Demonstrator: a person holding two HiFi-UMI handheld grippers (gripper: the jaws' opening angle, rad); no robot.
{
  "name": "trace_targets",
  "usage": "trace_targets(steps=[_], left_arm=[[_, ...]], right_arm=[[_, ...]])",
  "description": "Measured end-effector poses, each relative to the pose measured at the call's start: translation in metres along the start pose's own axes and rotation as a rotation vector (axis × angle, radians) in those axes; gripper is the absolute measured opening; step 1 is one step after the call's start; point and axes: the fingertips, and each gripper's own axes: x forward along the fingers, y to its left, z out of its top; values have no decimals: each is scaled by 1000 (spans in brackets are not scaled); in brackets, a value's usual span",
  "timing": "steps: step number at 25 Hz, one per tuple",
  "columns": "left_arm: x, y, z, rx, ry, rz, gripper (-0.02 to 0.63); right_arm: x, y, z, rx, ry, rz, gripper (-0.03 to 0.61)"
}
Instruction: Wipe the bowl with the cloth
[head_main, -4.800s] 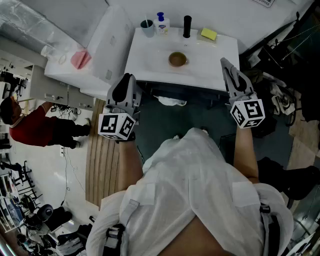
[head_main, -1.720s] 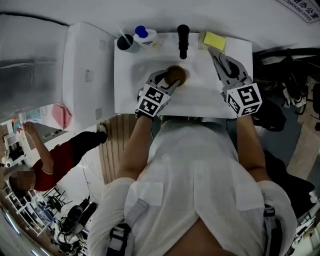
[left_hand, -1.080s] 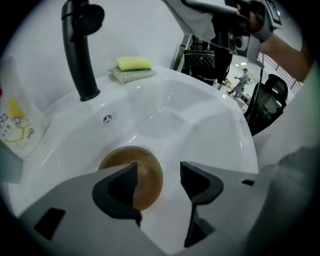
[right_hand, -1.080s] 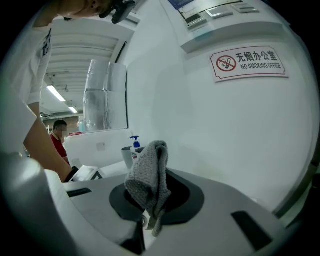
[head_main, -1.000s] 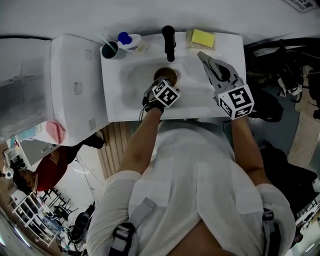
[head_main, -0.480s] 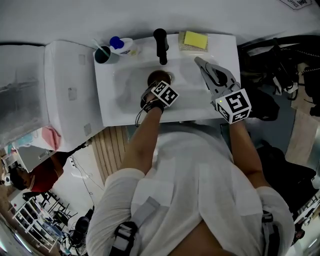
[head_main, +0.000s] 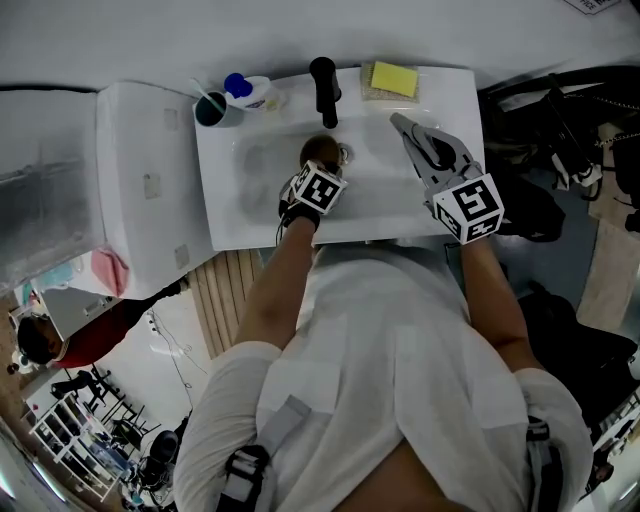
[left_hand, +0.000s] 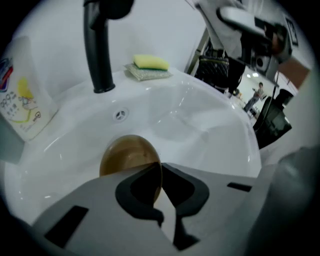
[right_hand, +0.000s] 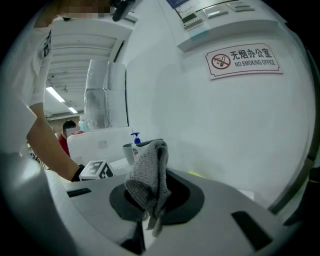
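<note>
A brown bowl (left_hand: 126, 156) lies in the white sink basin (left_hand: 200, 125), below the faucet; in the head view the bowl (head_main: 318, 150) shows just beyond my left hand. My left gripper (left_hand: 160, 170) points steeply down into the basin. Its jaws have just been closing and are now shut on the bowl's near rim, which stands as a thin edge between the pads. My right gripper (right_hand: 151, 199) is held over the sink's right side (head_main: 402, 125), shut on a grey knitted cloth (right_hand: 148, 176) that sticks up from between its jaws.
A black faucet (head_main: 323, 82) stands at the back of the sink, with a yellow sponge (head_main: 396, 78) to its right and a soap bottle (head_main: 246, 88) and a cup (head_main: 212, 108) to its left. A white cabinet (head_main: 140, 180) adjoins the sink's left side.
The left gripper's jaws, open a second ago over the bowl, have closed on its rim. The right gripper with the cloth has stayed in place.
</note>
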Motion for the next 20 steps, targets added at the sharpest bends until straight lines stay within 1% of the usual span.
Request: trace_targets(steps=[4, 6, 8, 10, 12, 17, 20], left_arm=[[-26, -10, 26, -135, -179, -113, 18], [-42, -16, 38, -203, -248, -173, 18], [-57, -22, 49, -253, -304, -224, 18], [-71, -30, 60, -273, -345, -264, 18], [-86, -39, 71, -273, -381, -298, 18], [-125, -64, 100, -268, -456, -406, 18], [-142, -71, 111, -274, -496, -451, 18]], right_arm=[[2, 6, 0, -3, 4, 19, 40], [4, 10, 0, -20, 8, 31, 40], [7, 14, 1, -50, 15, 41, 40], [11, 20, 1, -94, 31, 55, 40], [14, 28, -2, -160, 59, 74, 40], [15, 50, -16, -336, 161, 137, 40], [15, 59, -22, -383, 202, 157, 40]])
